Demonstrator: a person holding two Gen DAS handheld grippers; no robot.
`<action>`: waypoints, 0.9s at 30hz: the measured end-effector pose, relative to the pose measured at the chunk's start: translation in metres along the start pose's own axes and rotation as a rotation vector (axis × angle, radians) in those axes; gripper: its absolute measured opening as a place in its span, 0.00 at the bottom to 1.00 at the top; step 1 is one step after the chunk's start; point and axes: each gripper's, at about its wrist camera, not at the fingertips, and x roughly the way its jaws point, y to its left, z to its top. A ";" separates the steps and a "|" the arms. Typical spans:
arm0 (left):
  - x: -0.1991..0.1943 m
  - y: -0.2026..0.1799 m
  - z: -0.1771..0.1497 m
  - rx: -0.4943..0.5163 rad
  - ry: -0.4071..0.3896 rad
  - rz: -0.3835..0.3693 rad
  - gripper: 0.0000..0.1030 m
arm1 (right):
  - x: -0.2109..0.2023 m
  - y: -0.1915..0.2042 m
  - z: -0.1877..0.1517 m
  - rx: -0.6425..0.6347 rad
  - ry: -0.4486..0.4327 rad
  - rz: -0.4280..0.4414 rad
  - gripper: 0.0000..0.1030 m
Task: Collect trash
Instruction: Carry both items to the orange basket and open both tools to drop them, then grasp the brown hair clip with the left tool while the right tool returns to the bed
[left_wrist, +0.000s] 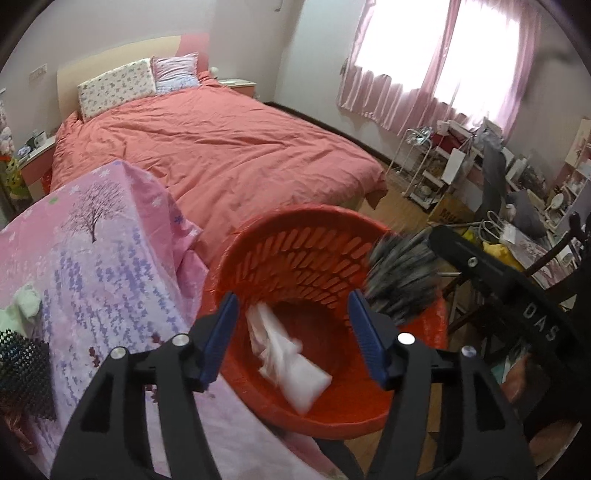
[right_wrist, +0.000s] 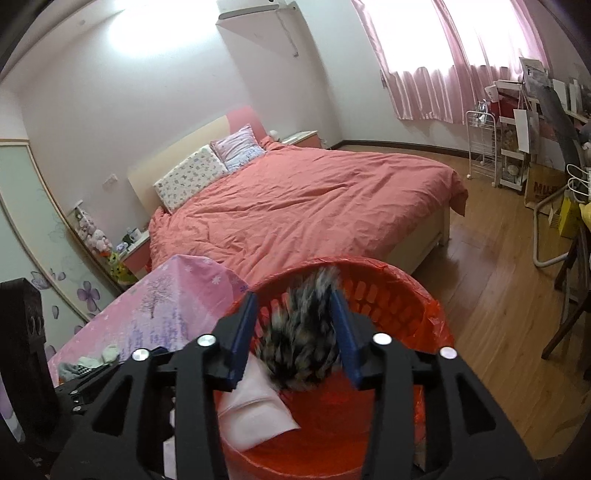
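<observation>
A red slotted basket (left_wrist: 314, 258), lined with a red plastic bag (right_wrist: 439, 332), is standing at the near right of a table covered by a pink flowered cloth (left_wrist: 103, 266), its rim just beside the cloth's right edge. A crumpled white wrapper (left_wrist: 291, 362) is lying on the basket floor, toward the near left wall.

In the left wrist view, the left gripper (left_wrist: 293, 332) is hovering over the basket mouth with its blue-padded fingers (left_wrist: 221, 332) spread wide and nothing between them. To the right, the right gripper (right_wrist: 293, 332) is hanging above the basket's far right rim, pinching a fuzzy grey, black and tan mottled clump (right_wrist: 303, 347); the clump is blurred and its lower end is dipping inside the rim, above the wrapper.

On the far left of the cloth, a pale sock (left_wrist: 26, 302) and a black dotted item (left_wrist: 22, 365) are sitting well apart from the basket. Beyond the table, a bed with a coral duvet (right_wrist: 314, 206) is filling the far middle. Bare wooden floor (right_wrist: 491, 295) is opening to the right of the basket, ending at cluttered shelves (right_wrist: 517, 155) and a dark chair (right_wrist: 569, 295) by the far right wall.
</observation>
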 end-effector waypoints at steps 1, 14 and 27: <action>-0.002 0.004 -0.001 -0.006 0.001 0.004 0.61 | -0.001 -0.001 0.000 0.002 0.001 -0.004 0.43; -0.102 0.075 -0.077 -0.066 -0.087 0.257 0.71 | -0.037 0.042 -0.024 -0.125 -0.026 -0.038 0.56; -0.207 0.203 -0.178 -0.302 -0.138 0.527 0.70 | -0.041 0.127 -0.082 -0.280 0.082 0.089 0.56</action>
